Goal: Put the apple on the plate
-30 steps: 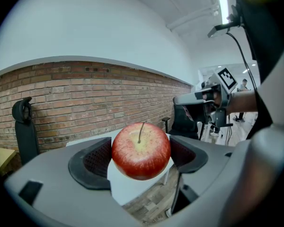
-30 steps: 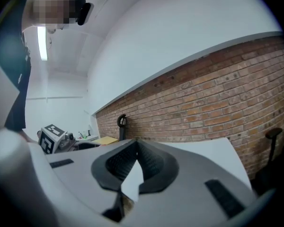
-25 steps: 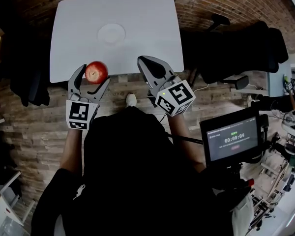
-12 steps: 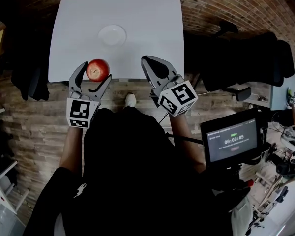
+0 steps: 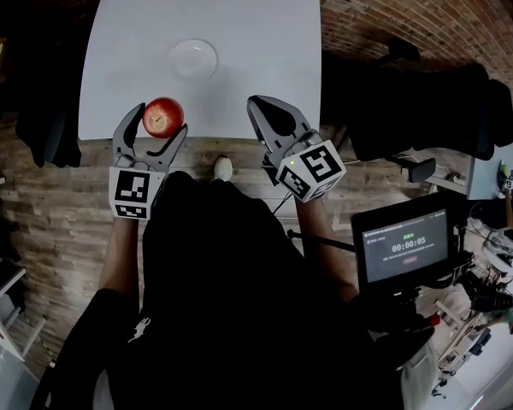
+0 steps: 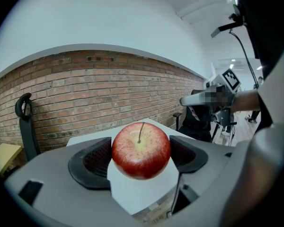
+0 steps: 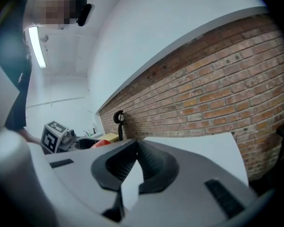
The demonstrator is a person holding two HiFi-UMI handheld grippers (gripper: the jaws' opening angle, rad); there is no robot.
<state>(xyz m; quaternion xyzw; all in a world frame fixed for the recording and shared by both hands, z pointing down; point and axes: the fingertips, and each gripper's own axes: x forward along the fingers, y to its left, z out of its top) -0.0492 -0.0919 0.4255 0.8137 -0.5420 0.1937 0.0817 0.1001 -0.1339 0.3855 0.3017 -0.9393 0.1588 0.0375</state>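
A red apple (image 5: 162, 116) with its stem up sits between the jaws of my left gripper (image 5: 158, 126), which is shut on it at the near left edge of the white table (image 5: 256, 49). In the left gripper view the apple (image 6: 141, 149) fills the gap between the dark pads, held above the table's near edge. A white plate (image 5: 193, 58) lies on the table, further in and slightly right of the apple. My right gripper (image 5: 258, 111) hangs at the table's near edge, right of the apple, its jaws shut on nothing (image 7: 135, 154).
Brick-patterned floor surrounds the table. Black chairs (image 5: 410, 92) stand to the right and a dark shape (image 5: 34, 118) to the left. A monitor with a timer (image 5: 408, 246) stands at the right, beside the person.
The left gripper with the apple has edged forward and slightly left onto the table's near edge. The right gripper has barely moved.
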